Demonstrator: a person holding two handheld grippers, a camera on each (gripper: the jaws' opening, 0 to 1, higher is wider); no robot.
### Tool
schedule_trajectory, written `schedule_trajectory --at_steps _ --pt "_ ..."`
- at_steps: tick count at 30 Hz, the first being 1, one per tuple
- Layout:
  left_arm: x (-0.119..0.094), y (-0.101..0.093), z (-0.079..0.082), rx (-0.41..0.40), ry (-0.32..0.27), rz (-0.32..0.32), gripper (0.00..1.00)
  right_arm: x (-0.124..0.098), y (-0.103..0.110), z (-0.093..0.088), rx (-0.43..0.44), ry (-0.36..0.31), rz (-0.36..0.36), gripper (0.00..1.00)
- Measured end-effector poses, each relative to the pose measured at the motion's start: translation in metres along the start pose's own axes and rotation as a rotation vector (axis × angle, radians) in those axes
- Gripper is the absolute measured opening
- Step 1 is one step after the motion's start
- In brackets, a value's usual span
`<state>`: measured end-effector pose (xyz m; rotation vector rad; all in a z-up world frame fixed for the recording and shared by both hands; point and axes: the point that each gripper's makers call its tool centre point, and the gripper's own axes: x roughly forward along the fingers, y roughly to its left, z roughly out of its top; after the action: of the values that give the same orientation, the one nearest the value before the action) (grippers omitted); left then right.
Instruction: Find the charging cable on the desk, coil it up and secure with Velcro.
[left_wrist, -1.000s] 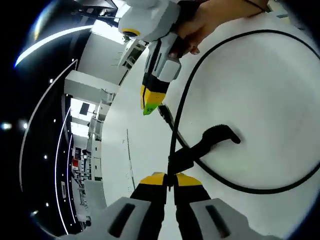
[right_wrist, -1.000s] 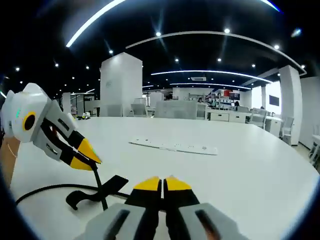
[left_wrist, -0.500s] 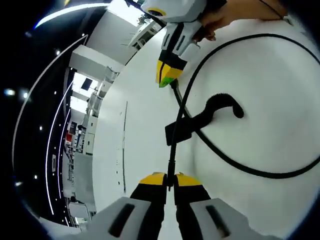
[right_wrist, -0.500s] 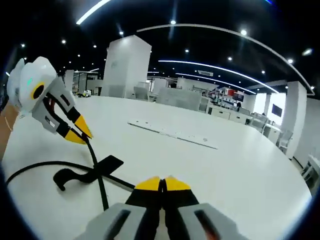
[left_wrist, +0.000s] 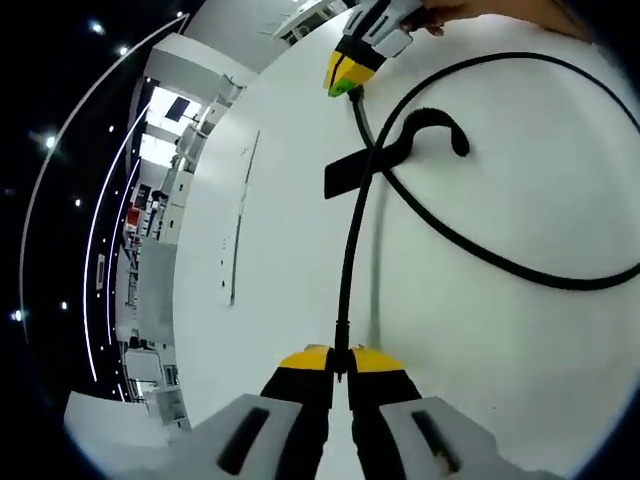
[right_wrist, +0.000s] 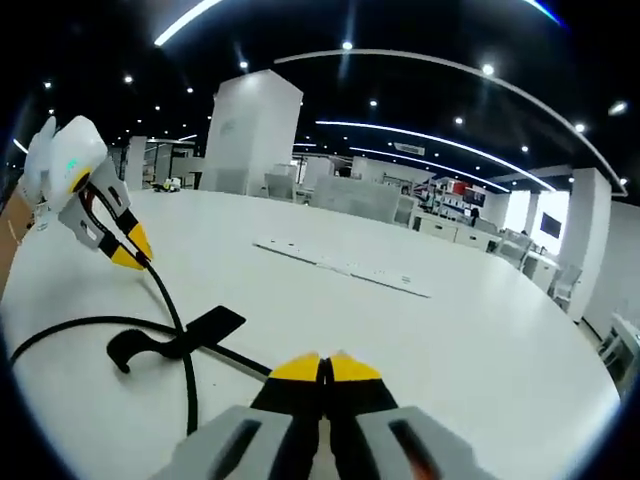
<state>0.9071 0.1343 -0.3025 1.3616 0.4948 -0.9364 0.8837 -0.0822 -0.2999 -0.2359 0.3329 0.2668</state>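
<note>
You are holding the cable (left_wrist: 352, 240) pinched in both grippers: left gripper (left_wrist: 340, 362) at bottom centre, right gripper (right_wrist: 322, 368) likewise. One loop is lying on the counter (left_wrist: 280, 300); coiling is barely begun, strap (left_wrist: 400, 140) hanging open.

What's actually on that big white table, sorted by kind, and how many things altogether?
Thin black charging cable: 1
Black Velcro strap with a hooked end: 1
Long flat white strip, perhaps a power strip: 1
Hand-held yellow-tipped grippers: 2, left gripper and right gripper
Total: 5
</note>
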Motion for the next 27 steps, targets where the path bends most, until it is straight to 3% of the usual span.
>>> schedule_trajectory --at_steps 6,10,13,15,16,19,21,24,27 --pt "0.006 -0.009 -0.004 -0.012 0.019 -0.042 0.07 -0.003 0.002 0.002 -0.033 -0.005 -0.012 0.03" --pt "0.005 -0.011 -0.005 -0.015 0.014 -0.043 0.07 -0.007 0.019 0.02 -0.018 -0.092 0.046 0.03" --pt "0.005 -0.011 -0.005 -0.017 0.012 -0.043 0.07 -0.01 0.046 0.031 0.003 -0.162 0.194 0.06" --pt "0.004 -0.012 -0.005 -0.015 0.011 -0.045 0.07 -0.013 0.065 0.034 -0.071 -0.199 0.304 0.1" --pt "0.004 -0.013 -0.005 -0.014 0.01 -0.047 0.07 -0.015 0.069 0.032 -0.131 -0.196 0.322 0.11" --pt "0.004 -0.013 -0.005 -0.01 0.008 -0.046 0.07 -0.019 0.078 0.028 -0.197 -0.21 0.386 0.1" --pt "0.004 -0.013 -0.005 -0.011 0.003 -0.047 0.07 -0.022 0.087 0.021 -0.132 -0.203 0.471 0.1" --pt "0.004 -0.013 -0.005 -0.012 -0.005 -0.045 0.07 -0.02 0.083 0.011 -0.216 -0.166 0.467 0.1" --pt "0.003 -0.014 -0.004 -0.014 -0.005 -0.047 0.07 -0.031 0.095 0.01 -0.242 -0.184 0.553 0.11"
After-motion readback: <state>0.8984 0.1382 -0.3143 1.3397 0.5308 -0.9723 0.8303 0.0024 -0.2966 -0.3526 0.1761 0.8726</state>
